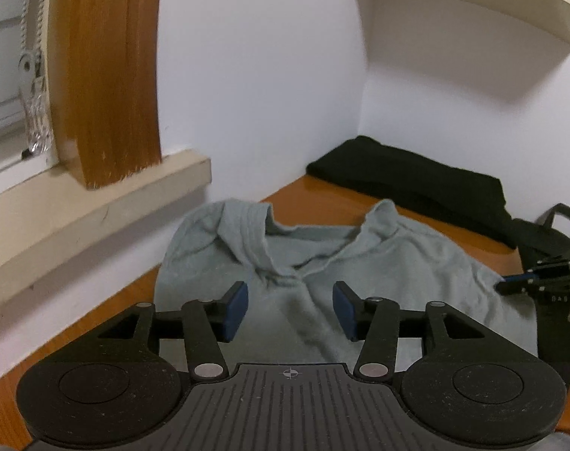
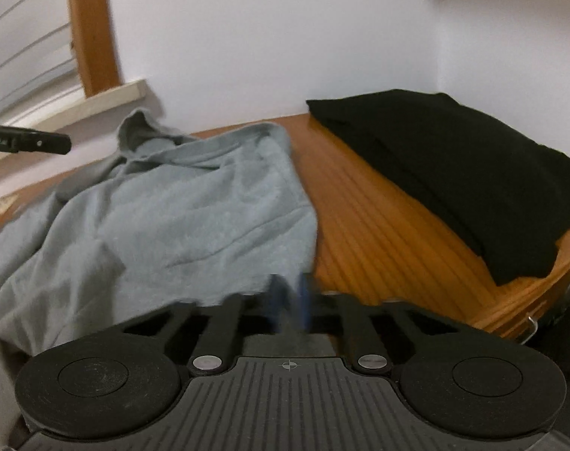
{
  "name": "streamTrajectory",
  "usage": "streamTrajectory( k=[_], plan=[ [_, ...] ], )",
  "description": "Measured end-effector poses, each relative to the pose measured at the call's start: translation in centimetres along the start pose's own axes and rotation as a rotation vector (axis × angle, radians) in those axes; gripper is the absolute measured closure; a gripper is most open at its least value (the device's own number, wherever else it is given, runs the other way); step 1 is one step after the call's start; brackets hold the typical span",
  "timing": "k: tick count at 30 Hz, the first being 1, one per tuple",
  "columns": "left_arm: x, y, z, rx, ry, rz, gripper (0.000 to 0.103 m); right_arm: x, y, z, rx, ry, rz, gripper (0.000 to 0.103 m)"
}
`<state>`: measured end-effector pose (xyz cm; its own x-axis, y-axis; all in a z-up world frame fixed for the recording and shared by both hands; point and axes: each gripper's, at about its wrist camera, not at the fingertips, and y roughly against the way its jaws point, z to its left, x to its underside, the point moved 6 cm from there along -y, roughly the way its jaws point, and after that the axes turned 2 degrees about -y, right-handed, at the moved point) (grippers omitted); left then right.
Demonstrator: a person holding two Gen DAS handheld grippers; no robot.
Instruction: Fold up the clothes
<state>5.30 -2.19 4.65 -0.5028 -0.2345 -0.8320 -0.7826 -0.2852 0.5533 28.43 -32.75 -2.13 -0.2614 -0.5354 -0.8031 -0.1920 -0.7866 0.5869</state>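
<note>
Left claw (image 1: 290,310) hangs spread above grey shirt (image 1: 360,263); right claw (image 2: 290,302) pinches its edge.

Hardly any writing could be read. The right gripper (image 1: 510,285), seen at the edge of the left wrist view, bore small pale characters on its black body, too blurred to make out. Each camera mount carried only a crosshair mark, no words.
</note>
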Motion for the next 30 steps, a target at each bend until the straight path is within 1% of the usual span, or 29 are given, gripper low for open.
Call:
streamTrajectory(
  k=[3,6,7,9,11,12,13,17,19,21,25,30],
  plan=[
    [0.4,0.8,0.5,-0.008,0.012,-0.008,0.049,-0.9,1.5,-0.8,0.114,0.043,-0.037,0.102],
    [0.8,1.5,1.0,-0.016,0.027,-0.019,0.049,-3.2,4.3,-2.8,0.223,0.038,-0.093,0.102],
    [0.9,1.9,1.5,-0.017,0.039,-0.028,0.048,-3.8,4.9,-3.4,0.245,0.026,-0.098,0.102],
    [1.4,2.4,2.3,-0.019,0.060,-0.041,0.046,-4.4,4.6,-3.6,0.276,0.033,-0.064,0.100],
    [2.0,2.8,3.1,-0.021,0.080,-0.051,0.044,-4.4,3.5,-2.8,0.307,0.071,-0.029,0.092],
    [2.4,2.9,3.5,-0.022,0.089,-0.051,0.044,-4.4,2.9,-2.3,0.322,0.093,-0.012,0.092],
    [2.8,3.0,3.9,-0.023,0.098,-0.052,0.043,-4.5,2.5,-1.7,0.318,0.099,-0.018,0.087],
    [4.1,2.9,5.8,-0.030,0.139,-0.051,0.041,-5.1,0.2,1.9,0.149,0.070,-0.058,0.071],
    [4.5,3.0,6.8,-0.028,0.168,-0.056,0.041,-5.5,-1.5,4.1,0.077,0.072,-0.065,0.067],
    [4.8,3.0,7.6,-0.023,0.197,-0.061,0.041,-5.9,-3.6,6.1,0.018,0.073,-0.065,0.067],
    [6.0,2.5,9.3,-0.019,0.234,-0.053,0.041,-6.7,-7.5,8.9,-0.029,0.141,-0.051,0.066],
    [6.9,1.8,10.6,-0.015,0.257,-0.028,0.040,-7.4,-10.6,10.6,-0.048,0.210,-0.018,0.063]
  ],
)
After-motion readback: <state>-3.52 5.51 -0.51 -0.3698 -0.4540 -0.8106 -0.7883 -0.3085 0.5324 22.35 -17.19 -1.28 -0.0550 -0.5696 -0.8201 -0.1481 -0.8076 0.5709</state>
